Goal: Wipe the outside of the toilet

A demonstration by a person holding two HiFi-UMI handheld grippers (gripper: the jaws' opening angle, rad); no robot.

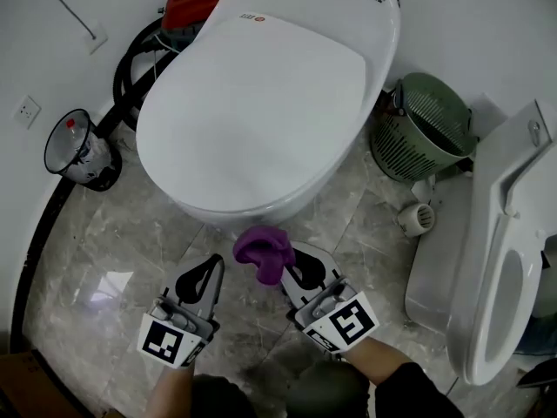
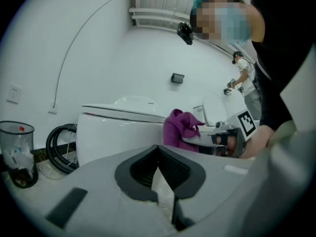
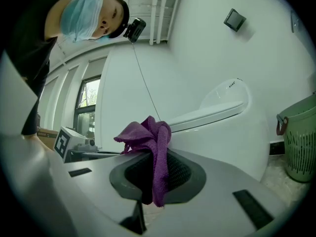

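A white toilet (image 1: 261,103) with its lid down fills the upper middle of the head view; its bowl front (image 2: 118,135) shows in the left gripper view and its side (image 3: 232,132) in the right gripper view. My right gripper (image 1: 291,268) is shut on a purple cloth (image 1: 264,252), which bunches just in front of the bowl's lower front; the cloth (image 3: 153,149) hangs between the jaws. My left gripper (image 1: 211,266) is beside it on the left, shut and empty, and sees the cloth (image 2: 180,130) to its right.
A clear waste bin (image 1: 80,151) and black hoses (image 1: 130,68) stand left of the toilet. A green basket (image 1: 422,129) sits at its right, and a second toilet (image 1: 509,251) with raised seat is at far right. Marble floor (image 1: 104,259) lies below.
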